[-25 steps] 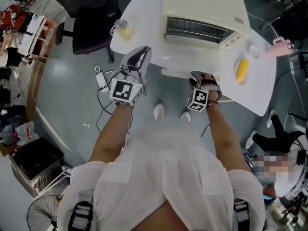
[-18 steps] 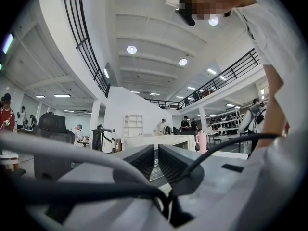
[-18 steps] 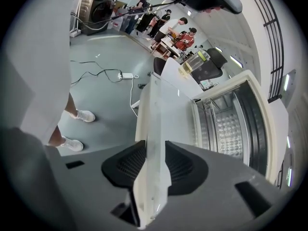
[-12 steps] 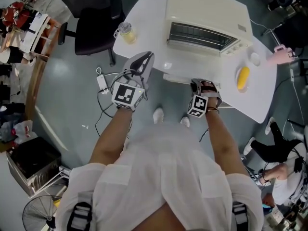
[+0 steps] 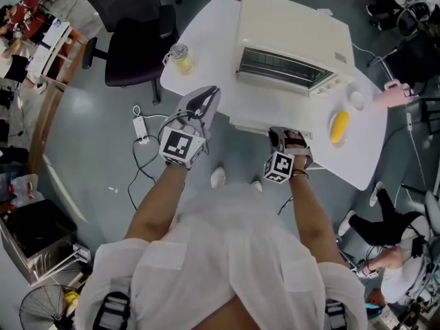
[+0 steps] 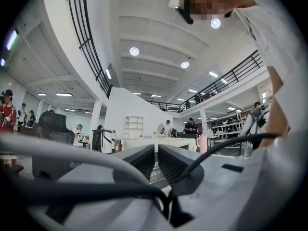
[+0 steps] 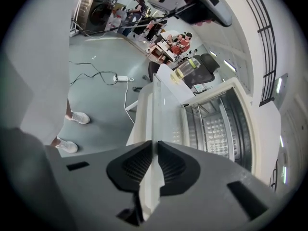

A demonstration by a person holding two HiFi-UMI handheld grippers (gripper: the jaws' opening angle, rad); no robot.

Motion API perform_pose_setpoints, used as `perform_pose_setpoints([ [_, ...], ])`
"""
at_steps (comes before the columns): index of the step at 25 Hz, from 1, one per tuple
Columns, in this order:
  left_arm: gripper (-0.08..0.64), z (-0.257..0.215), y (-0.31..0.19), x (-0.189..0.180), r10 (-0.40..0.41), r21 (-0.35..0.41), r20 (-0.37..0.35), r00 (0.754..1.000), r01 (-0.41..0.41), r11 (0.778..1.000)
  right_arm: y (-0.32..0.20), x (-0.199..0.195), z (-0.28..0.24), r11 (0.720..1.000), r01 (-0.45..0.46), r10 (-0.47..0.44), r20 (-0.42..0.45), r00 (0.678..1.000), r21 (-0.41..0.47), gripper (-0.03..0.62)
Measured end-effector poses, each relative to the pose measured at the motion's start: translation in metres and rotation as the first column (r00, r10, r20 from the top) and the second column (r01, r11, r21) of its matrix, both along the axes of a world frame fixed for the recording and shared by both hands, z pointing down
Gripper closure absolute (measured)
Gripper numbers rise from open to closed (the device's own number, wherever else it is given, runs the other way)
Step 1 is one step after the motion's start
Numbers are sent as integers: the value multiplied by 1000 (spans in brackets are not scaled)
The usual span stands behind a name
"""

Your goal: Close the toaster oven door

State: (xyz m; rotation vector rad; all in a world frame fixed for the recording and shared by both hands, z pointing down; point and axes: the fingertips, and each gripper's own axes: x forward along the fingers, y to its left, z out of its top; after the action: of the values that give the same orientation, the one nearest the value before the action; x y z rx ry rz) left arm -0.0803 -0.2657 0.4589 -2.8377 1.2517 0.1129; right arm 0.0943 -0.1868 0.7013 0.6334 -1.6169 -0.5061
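**Toaster oven door and grippers at the start of the closing swing.** The flat, cream-framed glass toaster oven door (image 5: 251,124) lies fully open at the centre of the head view. It is dropped level in front of the boxy cream metal toaster oven (image 5: 295,26) on the white table (image 5: 206,29). Its long axis runs left to right across the frame, parallel to the oven's front. The hinge is on the oven side, towards the top of the frame, and the free edge faces the person below.

The right gripper (image 5: 287,137) sits at this free edge, towards its right end, and is much the nearer of the two. In the right gripper view the door (image 7: 161,105) runs edge-on up the middle of the frame. The wire-racked oven cavity (image 7: 219,129) is to its right and the floor to its left. The right gripper (image 7: 155,150) has its jaws closing, with the door's edge between them. The ribbed pads appear to meet both faces.

The move ahead is judged to be a lift of the free edge up and away, towards the oven.

The left gripper (image 5: 208,93) hangs beside the table's near-left edge, clear of the door. In the left gripper view, the left gripper (image 6: 156,155) has its jaws all but together, with nothing between them.
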Motion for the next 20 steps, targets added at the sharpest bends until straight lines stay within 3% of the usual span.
perform_pose_setpoints([
  [9,535,-9,-2,1,1,3,3,1000,-1,1000,-22,6,-49,994,-1,1,-1,1000,107,565],
  [20,535,-18,2,-1,0,5,-11,1000,0,1000,-40,9,-80,989,-18,17,3,1000,150,568],
])
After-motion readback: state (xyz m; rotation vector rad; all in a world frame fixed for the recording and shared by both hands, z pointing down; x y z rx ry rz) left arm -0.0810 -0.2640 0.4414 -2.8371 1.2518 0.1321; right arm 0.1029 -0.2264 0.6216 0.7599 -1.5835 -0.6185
